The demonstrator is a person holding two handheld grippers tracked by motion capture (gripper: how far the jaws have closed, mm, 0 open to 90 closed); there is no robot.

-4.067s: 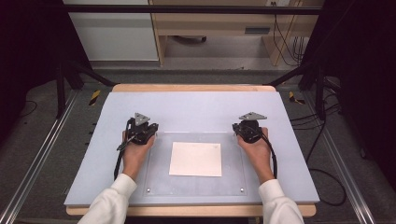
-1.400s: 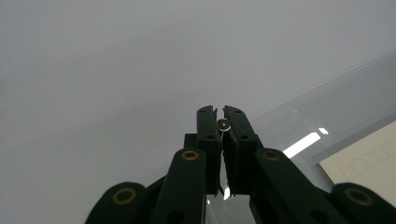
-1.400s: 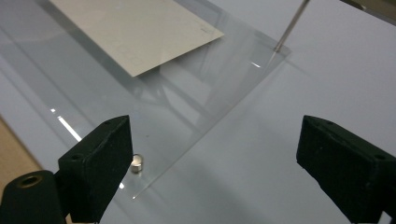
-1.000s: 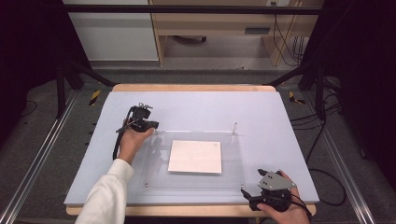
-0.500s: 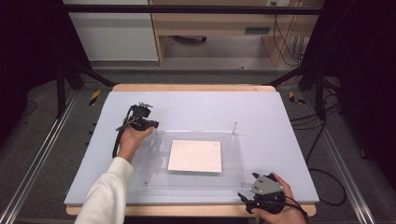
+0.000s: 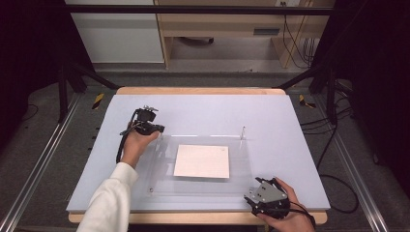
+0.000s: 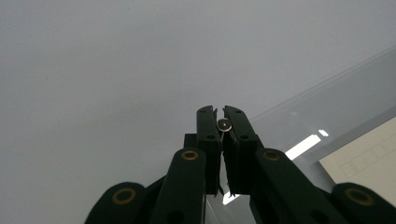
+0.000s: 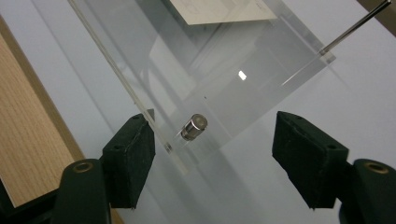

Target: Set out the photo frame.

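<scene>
- Left tongs [image 7: 220, 125] were clamped on a small metal peg [image 7: 224, 124] at the clear plate's [image 6: 203, 186] far-left corner.
- Right tongs [image 8: 212, 156] stood apart and had just been closing, with the near-right stud [image 8: 193, 127] between them, untouched.
- Risk: an off-centre squeeze could tip the stud or shift the plate and the paper [image 6: 201, 161] under it.
- The high view placed both hands on the counter [image 6: 290, 145]; the right gripper view showed the gap on each side of the stud.

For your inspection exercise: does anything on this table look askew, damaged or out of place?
Nothing stands out. The clear acrylic sheet lies flat and square on the table, with the white paper straight under it.
</scene>
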